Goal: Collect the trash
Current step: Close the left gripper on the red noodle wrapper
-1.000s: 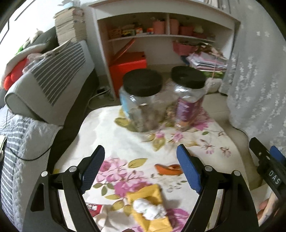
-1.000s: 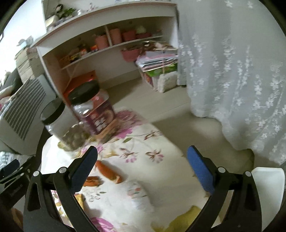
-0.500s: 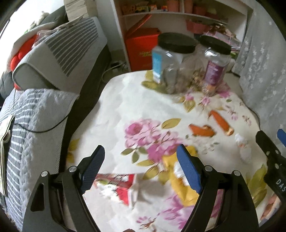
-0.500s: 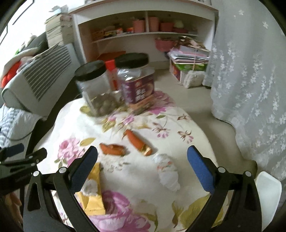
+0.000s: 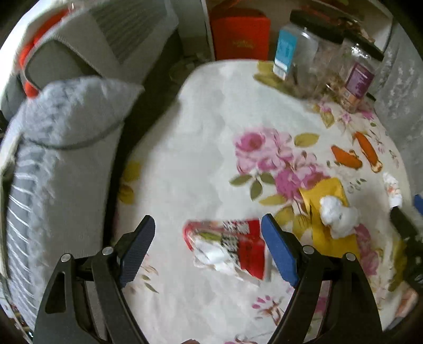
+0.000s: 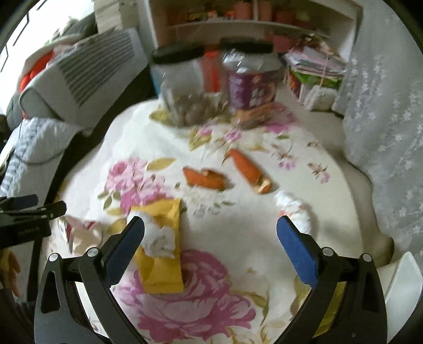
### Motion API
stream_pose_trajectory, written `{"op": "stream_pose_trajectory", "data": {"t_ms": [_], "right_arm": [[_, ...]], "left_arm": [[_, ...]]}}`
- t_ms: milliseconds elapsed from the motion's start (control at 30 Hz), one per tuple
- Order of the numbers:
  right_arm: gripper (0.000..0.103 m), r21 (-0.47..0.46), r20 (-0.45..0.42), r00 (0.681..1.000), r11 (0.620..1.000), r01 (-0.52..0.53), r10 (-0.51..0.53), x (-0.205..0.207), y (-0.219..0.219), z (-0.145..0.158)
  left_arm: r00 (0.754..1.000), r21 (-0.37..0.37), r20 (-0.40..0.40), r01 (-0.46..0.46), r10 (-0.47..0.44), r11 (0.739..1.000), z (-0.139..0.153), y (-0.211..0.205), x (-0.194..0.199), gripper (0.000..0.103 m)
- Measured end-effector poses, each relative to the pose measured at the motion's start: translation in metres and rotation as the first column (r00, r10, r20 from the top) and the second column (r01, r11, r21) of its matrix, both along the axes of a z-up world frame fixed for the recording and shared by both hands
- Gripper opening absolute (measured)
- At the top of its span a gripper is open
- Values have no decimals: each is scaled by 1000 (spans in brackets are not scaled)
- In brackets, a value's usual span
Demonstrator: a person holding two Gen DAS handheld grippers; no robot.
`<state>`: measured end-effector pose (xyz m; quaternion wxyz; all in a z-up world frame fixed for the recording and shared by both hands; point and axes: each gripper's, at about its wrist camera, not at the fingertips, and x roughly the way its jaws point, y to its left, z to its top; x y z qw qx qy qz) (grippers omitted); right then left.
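Trash lies on a floral tablecloth [image 5: 201, 164]. A red wrapper [image 5: 238, 243] with a white crumpled tissue on it lies between the fingers of my left gripper [image 5: 208, 251], which is open above it. A yellow envelope [image 6: 161, 254] with a white paper wad [image 6: 161, 240] lies by my right gripper [image 6: 211, 251], which is open and empty. Two orange peel pieces [image 6: 203, 177] [image 6: 248, 169] and a white wad [image 6: 293, 209] lie further out. The envelope also shows in the left wrist view [image 5: 327, 211].
Two clear jars with black lids [image 6: 182, 87] [image 6: 251, 79] stand at the table's far edge. A grey striped sofa [image 5: 53, 158] runs along the left. A shelf unit [image 6: 251, 23] and a lace curtain [image 6: 383, 119] stand behind. A white bin rim [image 6: 401, 288] shows at lower right.
Both grippers have pulled back and tilted down over the table. The red wrapper now lies between the left fingers; the yellow envelope has come close to the right gripper.
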<state>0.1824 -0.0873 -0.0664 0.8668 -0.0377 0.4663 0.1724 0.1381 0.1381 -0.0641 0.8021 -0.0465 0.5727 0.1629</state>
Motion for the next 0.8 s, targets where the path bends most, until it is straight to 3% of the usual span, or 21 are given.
{"op": "stream_pose_trajectory", "data": {"t_ms": [100, 233, 433, 600, 667, 800], "right_arm": [[96, 0, -40, 999, 1000, -20, 20, -1, 5, -8], [96, -16, -54, 998, 999, -40, 39, -2, 11, -15], [96, -45, -68, 996, 997, -67, 64, -6, 15, -21], [96, -61, -84, 994, 995, -76, 71, -5, 14, -27], [96, -58, -102, 993, 996, -73, 67, -3, 12, -29], [96, -53, -120, 990, 995, -81, 74, -2, 12, -32]], "left_arm": [[1000, -64, -22, 1, -3, 998, -6, -2, -3, 80], [996, -119, -53, -74, 68, 990, -14, 6, -6, 80], [981, -121, -97, -179, 168, 976, -32, 16, -2, 80], [980, -65, -192, -73, 59, 995, -53, -3, 1, 81], [981, -69, -191, -51, 37, 996, -55, -7, -2, 80], [984, -80, -175, 15, -28, 997, -52, -16, -7, 59]]}}
